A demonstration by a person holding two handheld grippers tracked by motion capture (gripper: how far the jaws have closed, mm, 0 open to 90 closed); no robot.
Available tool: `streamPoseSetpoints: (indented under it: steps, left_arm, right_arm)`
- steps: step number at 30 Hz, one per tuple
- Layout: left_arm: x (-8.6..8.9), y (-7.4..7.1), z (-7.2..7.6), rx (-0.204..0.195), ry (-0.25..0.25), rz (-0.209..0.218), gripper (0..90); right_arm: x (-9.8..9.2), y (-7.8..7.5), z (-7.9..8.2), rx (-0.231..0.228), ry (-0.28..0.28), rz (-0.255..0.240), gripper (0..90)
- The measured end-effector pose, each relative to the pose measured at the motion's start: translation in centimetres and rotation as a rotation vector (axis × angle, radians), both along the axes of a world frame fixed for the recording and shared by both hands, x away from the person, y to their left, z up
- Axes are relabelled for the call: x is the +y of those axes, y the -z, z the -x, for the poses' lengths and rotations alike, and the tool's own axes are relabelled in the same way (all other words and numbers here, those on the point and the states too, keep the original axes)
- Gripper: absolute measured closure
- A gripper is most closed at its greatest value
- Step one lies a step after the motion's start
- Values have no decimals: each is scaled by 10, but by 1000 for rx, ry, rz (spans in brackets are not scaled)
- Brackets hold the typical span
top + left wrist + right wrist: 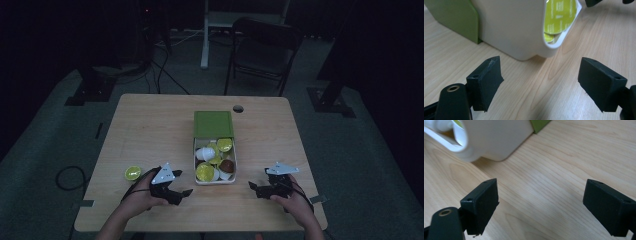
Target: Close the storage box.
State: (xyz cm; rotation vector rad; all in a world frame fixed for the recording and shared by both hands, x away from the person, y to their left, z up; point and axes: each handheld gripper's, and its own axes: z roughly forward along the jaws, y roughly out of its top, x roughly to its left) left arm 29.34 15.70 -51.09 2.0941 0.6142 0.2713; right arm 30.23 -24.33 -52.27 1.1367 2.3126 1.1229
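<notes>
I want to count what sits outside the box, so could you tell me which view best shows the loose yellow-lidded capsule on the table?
The high view: the capsule lies whole on the table, beside the left gripper. The two gripper views look at the white box instead.

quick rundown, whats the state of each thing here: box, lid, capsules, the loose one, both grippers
white box: open, holding a pile of capsules
green lid: off the opening, lying flat at the box's far end
capsules in the box: jumbled, mostly yellow-green foil tops, one brown
loose capsule: on the table left of the left gripper, apart from the box
left gripper: open, nothing between the jaws
right gripper: open, nothing between the jaws
</notes>
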Motion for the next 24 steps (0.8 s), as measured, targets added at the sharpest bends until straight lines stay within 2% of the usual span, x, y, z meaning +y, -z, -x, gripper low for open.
streamPoseSetpoints:
  steps: [6,14,17,21,22,24]
  left_arm:
    - [-4,-2,-1,-21,6,20,194]
    - [-3,-5,-7,-41,-36,45,194]
    - [-4,-7,-8,-40,-42,65,194]
    - [-5,-7,-10,-43,-53,79,194]
    - [-6,-8,-11,-47,-58,85,195]
    - [-7,-9,-12,-49,-61,88,195]
  right_arm:
    - [5,-10,4,-21,-21,-37,127]
    - [14,-17,1,-42,-47,-81,127]
    - [16,-21,0,-50,-58,-118,127]
    - [18,-24,-1,-63,-68,-140,128]
    - [19,-27,-4,-65,-72,-165,128]
    - [21,-29,-6,-68,-79,-183,128]
